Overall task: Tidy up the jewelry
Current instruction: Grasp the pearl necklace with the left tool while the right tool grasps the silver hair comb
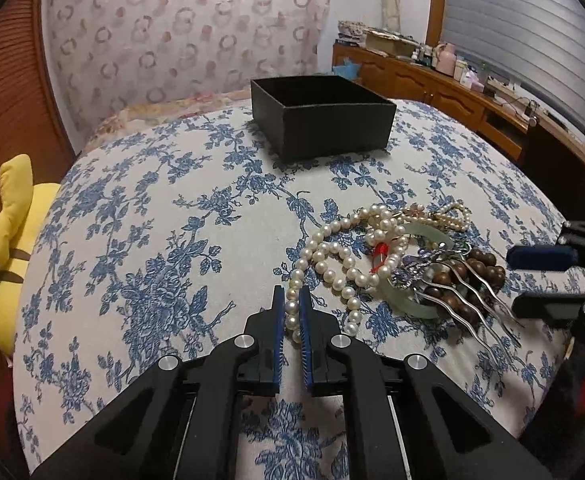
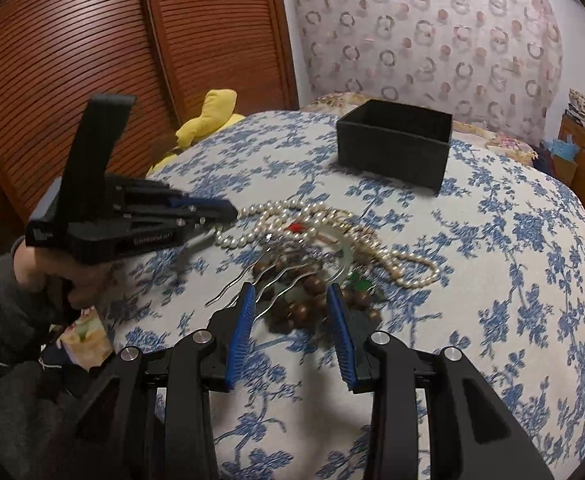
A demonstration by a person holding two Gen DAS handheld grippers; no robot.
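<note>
A pile of jewelry lies on the blue-flowered cloth: a white pearl necklace (image 1: 332, 256), a pale green jade bangle (image 1: 420, 308), a silver hair comb (image 1: 468, 300) and brown wooden beads (image 1: 480, 268). My left gripper (image 1: 291, 300) is shut on the near end of the pearl necklace (image 2: 268, 220); it shows at the left of the right wrist view (image 2: 228, 210). My right gripper (image 2: 290, 300) is open, just above the wooden beads (image 2: 312, 300) and comb (image 2: 260, 292). An open black box (image 1: 320, 116) stands farther back, also in the right wrist view (image 2: 396, 148).
The cloth-covered surface (image 1: 152, 240) drops off at its rounded edges. A yellow plush toy (image 1: 12, 236) lies off the left edge. A wooden sideboard with bottles (image 1: 452, 76) runs along the right wall. Slatted wooden doors (image 2: 92, 60) stand at the left.
</note>
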